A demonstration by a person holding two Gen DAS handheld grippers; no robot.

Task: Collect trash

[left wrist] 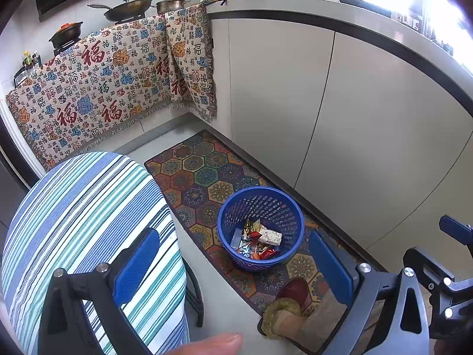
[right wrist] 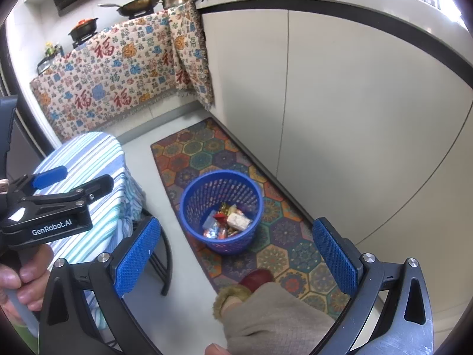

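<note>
A round blue mesh bin point(left wrist: 261, 227) point(right wrist: 221, 210) stands on the patterned floor mat. Inside it lie several crumpled wrappers point(left wrist: 258, 241) point(right wrist: 227, 224), shiny foil, red and white ones. My left gripper point(left wrist: 233, 266) hangs open high above the floor, with nothing between its blue pads; the bin shows between its fingers. My right gripper point(right wrist: 236, 257) is open too and holds nothing, also above and short of the bin. In the right wrist view the left gripper point(right wrist: 50, 189) appears at the left edge, a hand around its handle.
A stool with a striped cloth cover point(left wrist: 88, 236) point(right wrist: 88, 183) stands left of the bin. White cabinet doors point(left wrist: 354, 118) run along the right. A person's slippered foot point(left wrist: 292, 298) point(right wrist: 251, 284) rests on the colourful mat point(left wrist: 207, 171). A patterned cloth point(left wrist: 103, 82) drapes the stove counter.
</note>
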